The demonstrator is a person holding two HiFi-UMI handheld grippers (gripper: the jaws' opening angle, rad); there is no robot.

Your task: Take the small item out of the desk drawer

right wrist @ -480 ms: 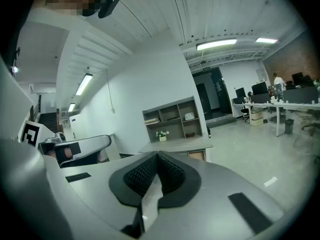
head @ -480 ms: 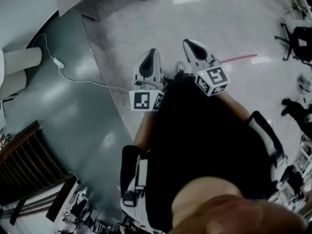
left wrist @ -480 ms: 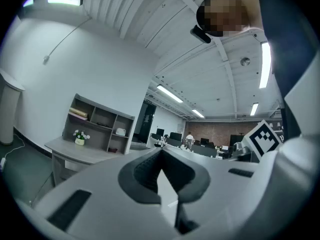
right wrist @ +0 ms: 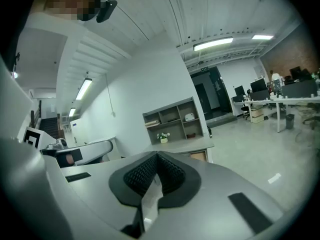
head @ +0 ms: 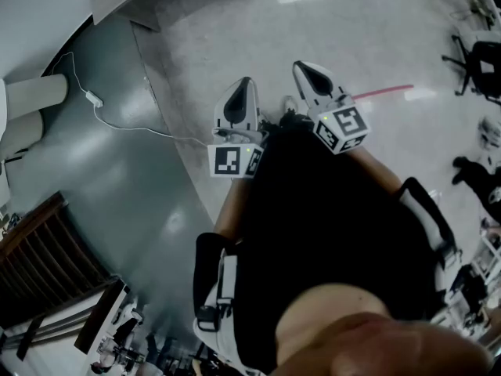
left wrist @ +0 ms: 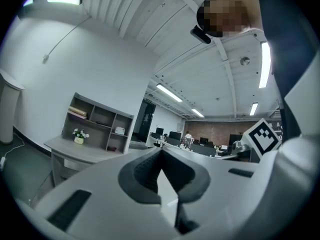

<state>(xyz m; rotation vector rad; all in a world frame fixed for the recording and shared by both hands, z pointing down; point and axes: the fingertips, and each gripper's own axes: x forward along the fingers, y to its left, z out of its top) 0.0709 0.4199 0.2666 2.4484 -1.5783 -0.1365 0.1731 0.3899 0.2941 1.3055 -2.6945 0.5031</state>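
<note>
- The person's black top [head: 329,233] is being shown nearest in the head view, with both arms being stretched forward.
- Square black-and-white code patterns are being carried on the left marker cube [head: 235,161] and the right marker cube [head: 342,128]. That is the only print large enough to make out.
- The left gripper [left wrist: 160,156] is being held level. Its jaws are being pressed together at the tips, with nothing being gripped between the ribbed pads.
- The right gripper [right wrist: 156,156] is being tilted slightly downward. Its jaws are likewise being closed tip to tip, with nothing between them.
- Both grippers are being held side by side, apart from each other, above the grey floor [head: 391,45].
- A white cable [head: 117,124] with a small block on it is being trailed over the darker floor at the left.
- A red strip [head: 383,93] is being shown on the floor beyond the right gripper.
- The desk [right wrist: 185,146] is being seen well apart from both grippers, against the white wall.
- An open shelf unit [right wrist: 172,120] and a small flower pot [right wrist: 163,138] are being carried on the desk top.
- A brown front [right wrist: 198,156] is being shown under the desk top. Whether it is the drawer cannot be told.
- The small item is not being shown in any view, so its place cannot be told.
- A sign [right wrist: 202,69] over the dark doorway is being shown too small to read.
- Office tables [right wrist: 295,101] are being seen farthest off.
</note>
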